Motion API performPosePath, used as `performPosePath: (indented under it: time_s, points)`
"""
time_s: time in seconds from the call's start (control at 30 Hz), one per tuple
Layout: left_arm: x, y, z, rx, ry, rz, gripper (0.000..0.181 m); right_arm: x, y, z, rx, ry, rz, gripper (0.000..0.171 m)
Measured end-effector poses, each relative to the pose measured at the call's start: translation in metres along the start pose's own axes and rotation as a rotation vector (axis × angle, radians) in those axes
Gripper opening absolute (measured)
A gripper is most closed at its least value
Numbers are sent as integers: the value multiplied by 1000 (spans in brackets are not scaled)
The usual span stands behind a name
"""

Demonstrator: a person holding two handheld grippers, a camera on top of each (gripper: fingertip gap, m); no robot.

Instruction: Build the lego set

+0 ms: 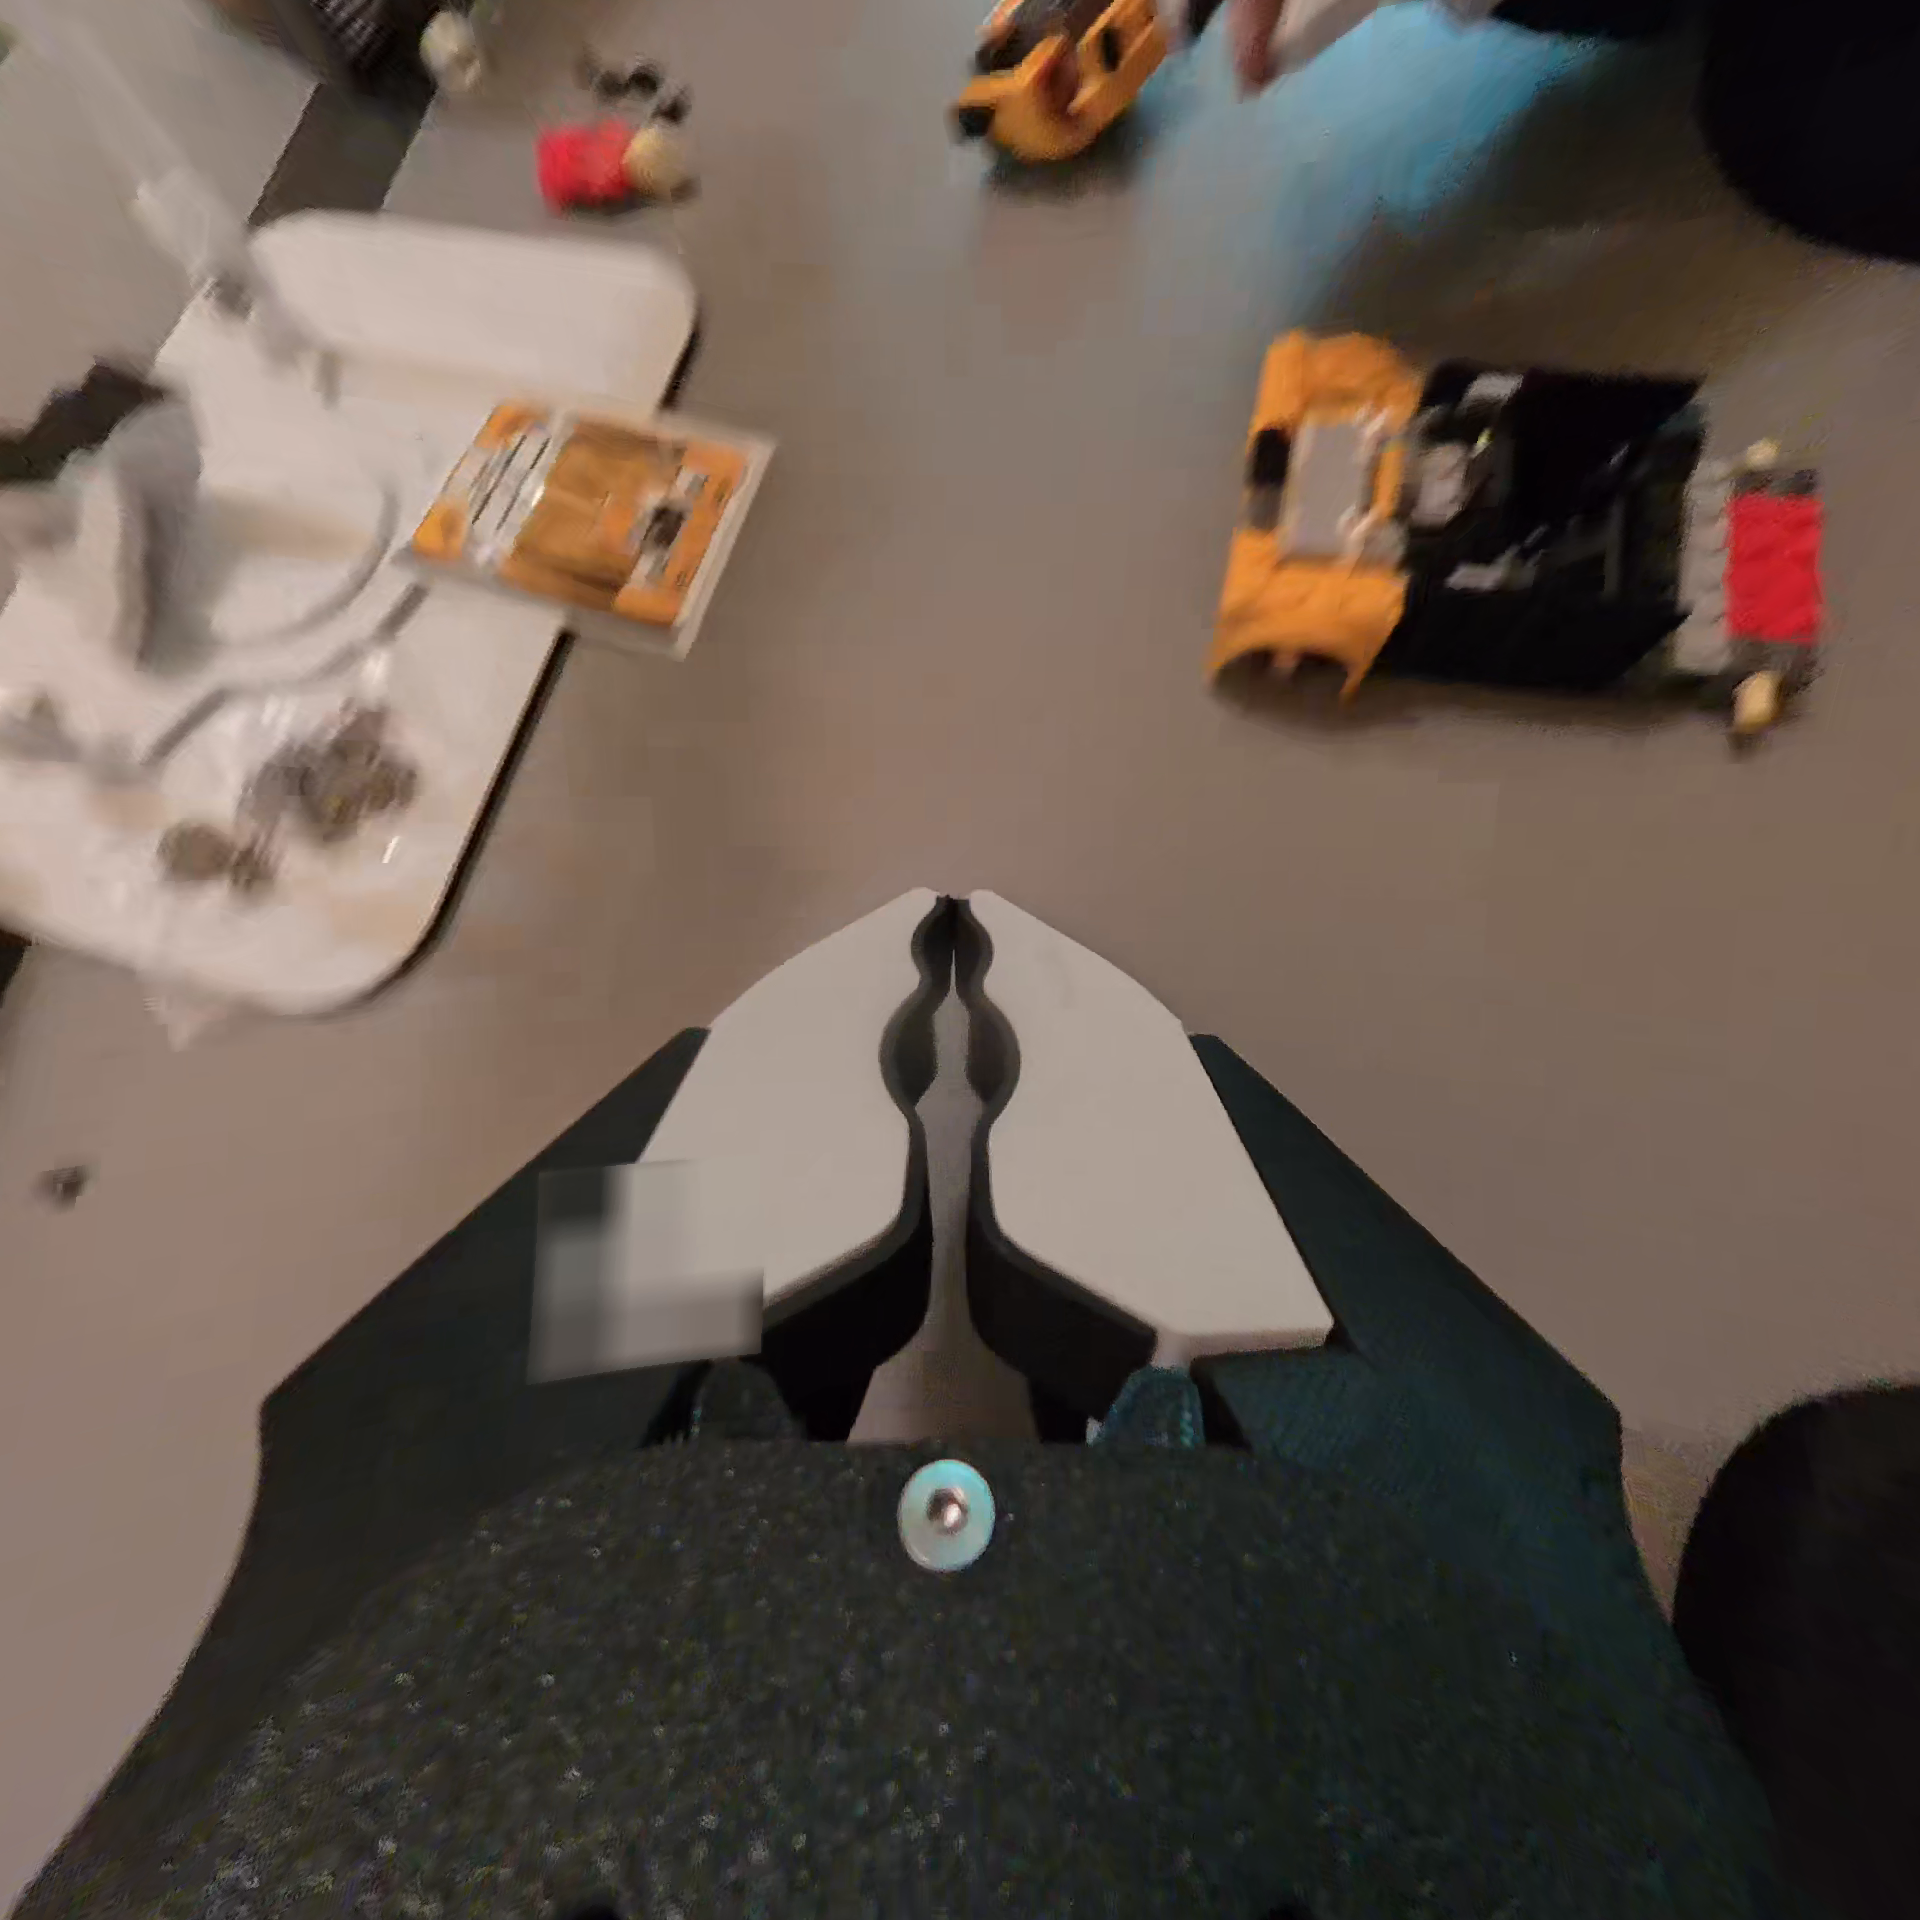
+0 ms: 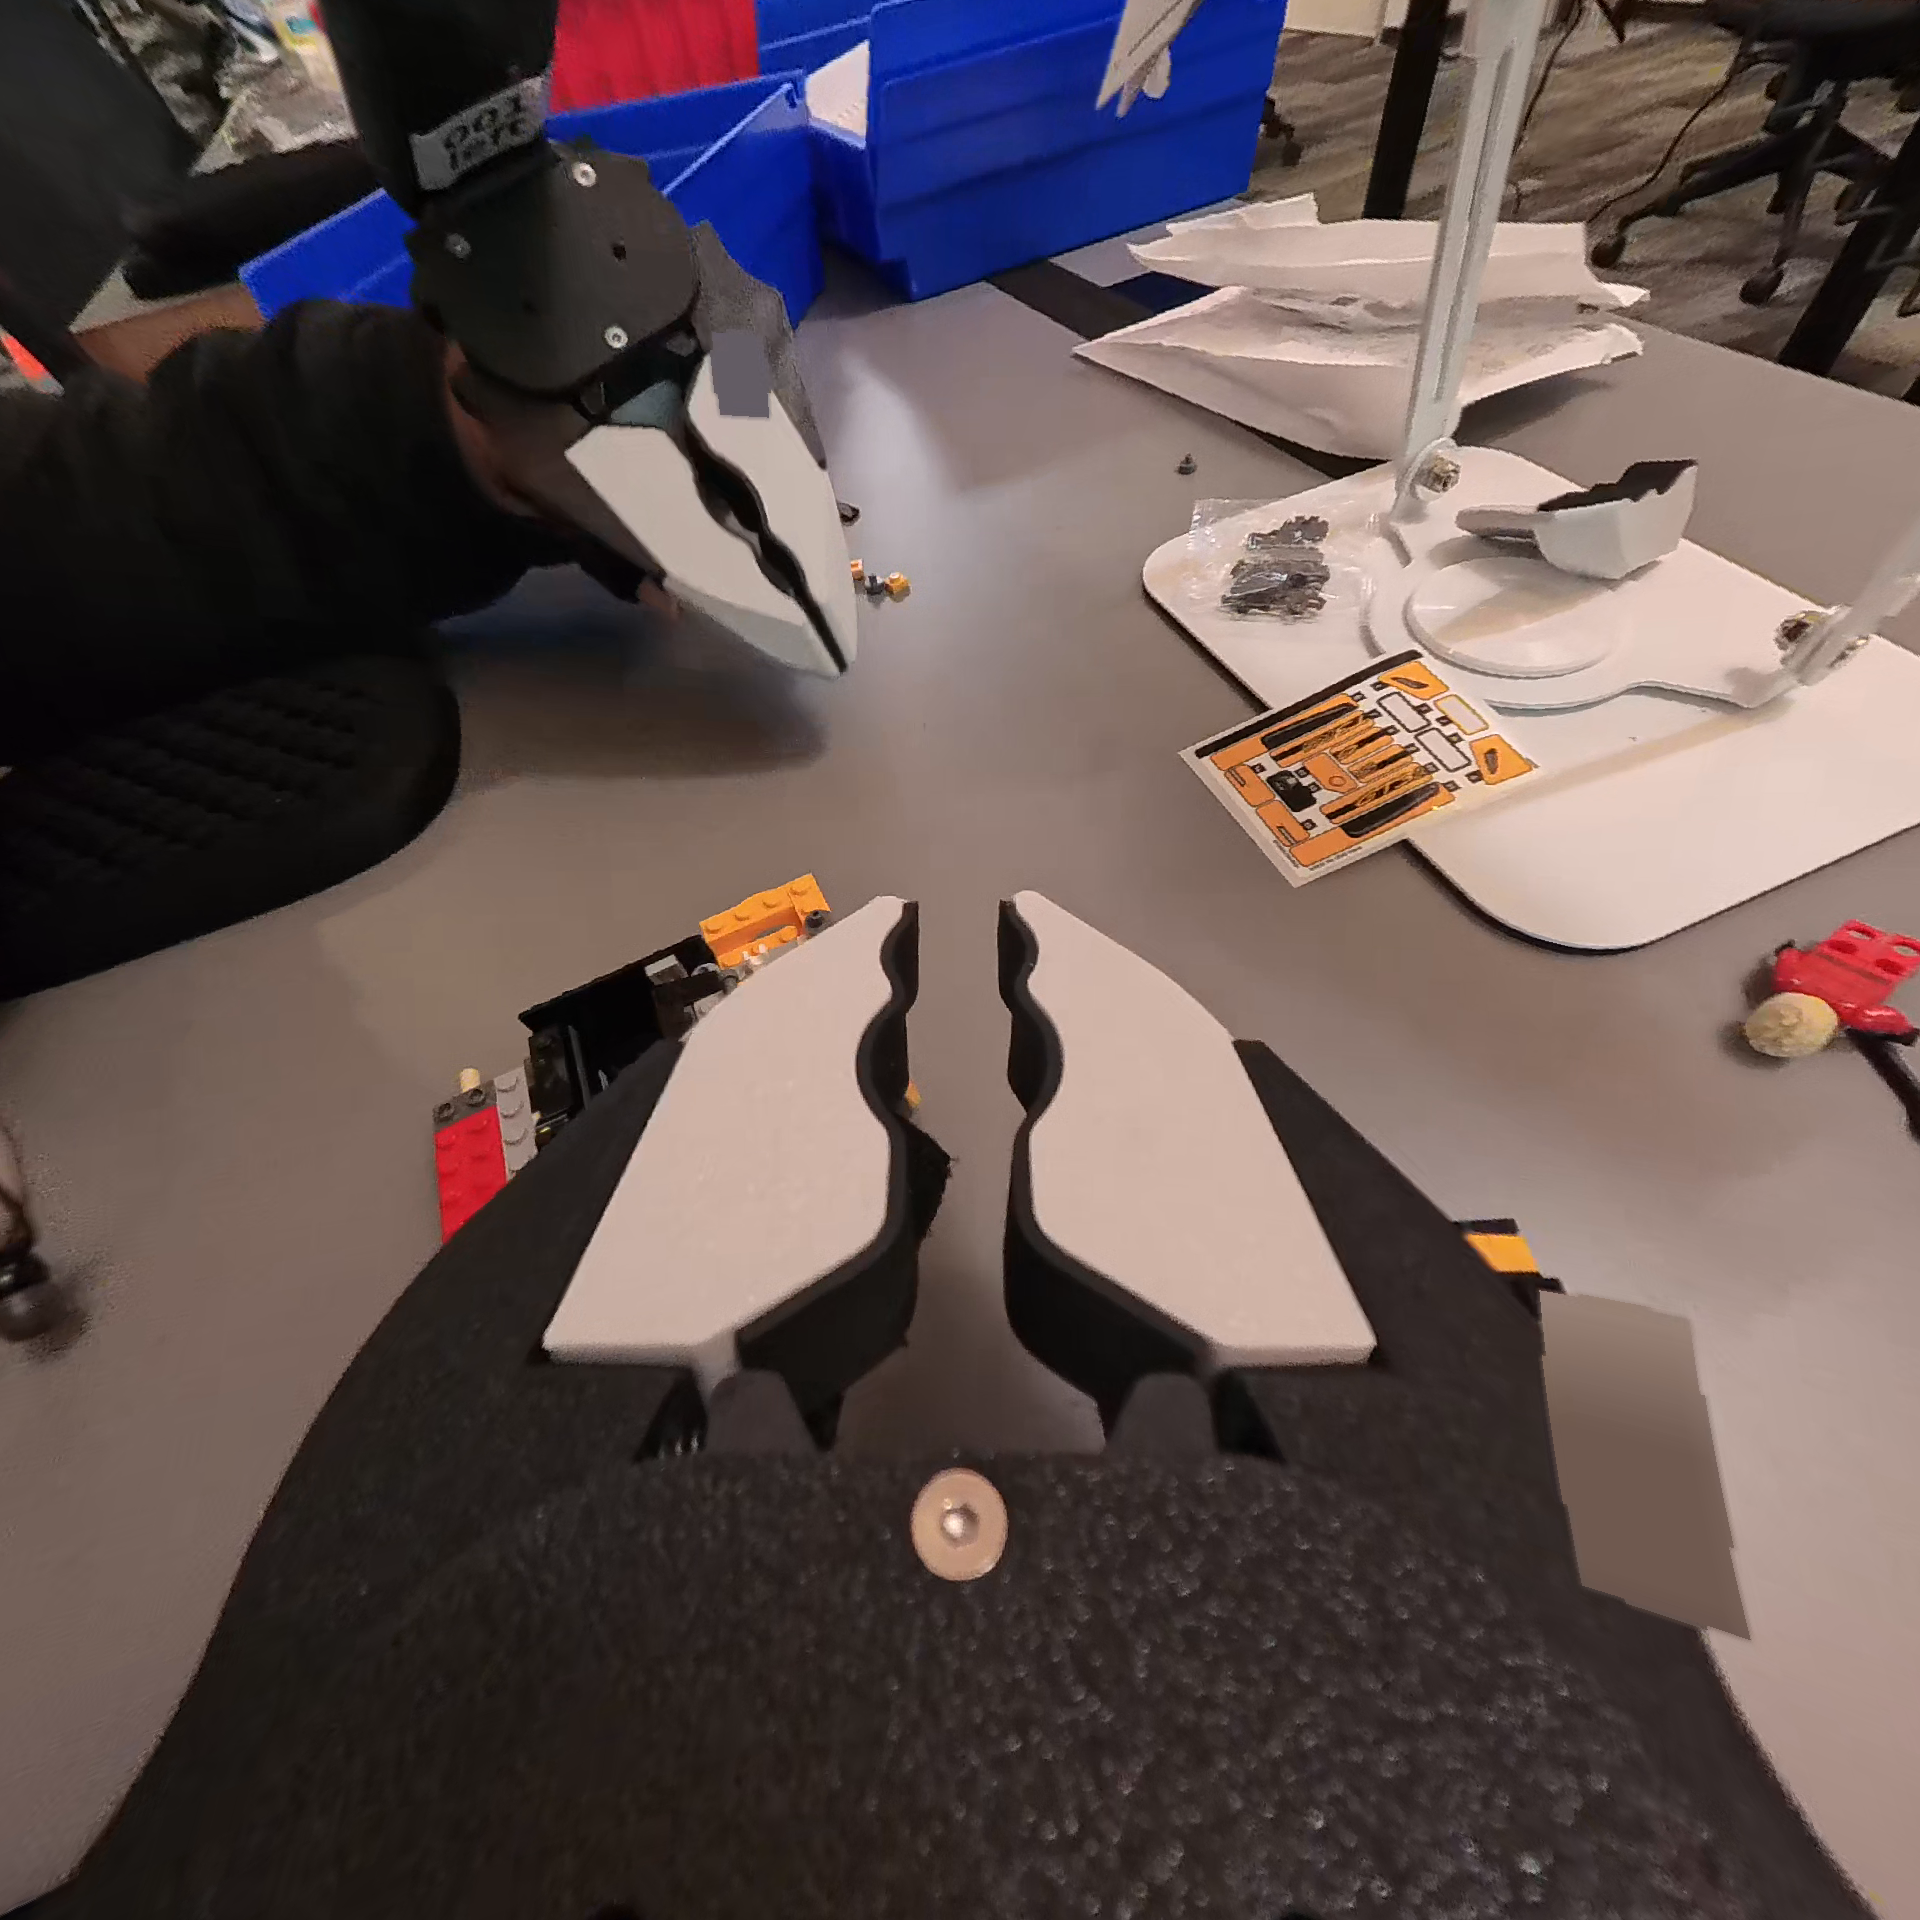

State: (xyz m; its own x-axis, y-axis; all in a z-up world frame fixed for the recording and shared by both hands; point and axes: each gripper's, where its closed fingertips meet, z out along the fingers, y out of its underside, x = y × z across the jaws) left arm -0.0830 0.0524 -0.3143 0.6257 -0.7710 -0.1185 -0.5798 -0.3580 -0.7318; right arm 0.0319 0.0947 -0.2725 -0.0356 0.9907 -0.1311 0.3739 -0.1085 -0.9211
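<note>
Partly hidden lego car (image 2: 613, 1023) under parted, empty right gripper (image 2: 958, 914); left gripper (image 1: 950, 902) closed, empty.

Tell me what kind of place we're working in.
Likely an office or lab workspace: a grey table, blue storage bins stacked behind it, and office chairs on wheels over carpet beyond.

A grey bench (image 2: 1039, 748) carried a half-built orange, black and red lego car (image 1: 1507, 540), a second orange lego piece (image 1: 1060, 83), and a small red lego piece (image 2: 1849, 977). A white stand base (image 2: 1662, 831) lay on it too, with a sticker sheet (image 2: 1361, 764) partly over its edge. Farther back sat blue bins (image 2: 987, 145) and white paper bags (image 2: 1351, 312).
</note>
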Motion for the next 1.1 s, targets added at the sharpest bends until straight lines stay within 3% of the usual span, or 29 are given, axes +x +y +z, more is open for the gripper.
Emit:
performPosePath:
  time_s: [0.17, 0.3, 0.4, 0.57, 0.73, 1.1]
  points:
    - [-9, -38, 33, -59, 2, 83, 0, 6, -6, -7, 21, 35, -9, 13]
    - [-40, -44, 0, 11, -16, -40, 0, 11, -8, -14, 29, 59, -10, 13]
    - [-49, -22, -22, 16, -21, -109, 24, 11, -8, -15, 31, 56, 0, 13]
    - [-54, 29, -43, -51, -33, -188, 31, 10, -9, -15, 29, 60, -9, 13]
    - [-58, 62, -56, -91, -41, -266, 19, 11, -10, -16, 33, 60, -4, 13]
    - [-55, 86, -43, -204, -35, -302, 13, 10, -8, -15, 26, 55, 0, 13]
